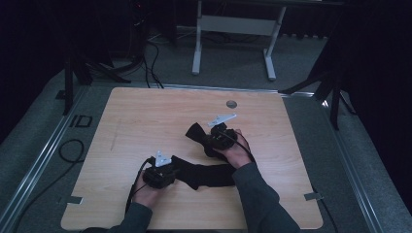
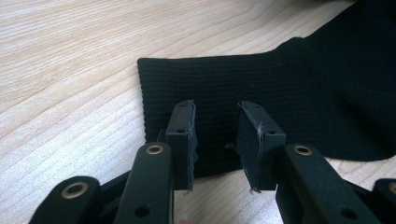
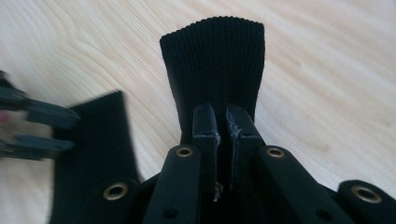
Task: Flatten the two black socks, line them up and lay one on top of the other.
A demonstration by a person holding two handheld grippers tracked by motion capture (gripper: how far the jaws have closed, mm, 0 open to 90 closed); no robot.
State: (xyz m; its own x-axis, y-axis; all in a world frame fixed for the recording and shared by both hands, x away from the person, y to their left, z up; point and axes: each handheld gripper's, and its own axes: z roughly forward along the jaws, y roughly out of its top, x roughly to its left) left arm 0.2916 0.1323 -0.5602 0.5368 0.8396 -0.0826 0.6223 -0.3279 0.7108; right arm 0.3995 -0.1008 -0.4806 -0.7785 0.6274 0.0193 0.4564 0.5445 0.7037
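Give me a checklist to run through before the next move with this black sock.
1. Right claw clamped on one end of the sock: ok, jaws pinch the knit.
2. Left claw gripping the other end: not ok, jaws stand apart over the ribbed edge, not pressing.
3. Held end lifted off the table: ok, it stands up past the jaws.
4. Middle of the sock lies flat: cannot tell, too dark in the high view.
5. Cables away from the sock: cannot tell.
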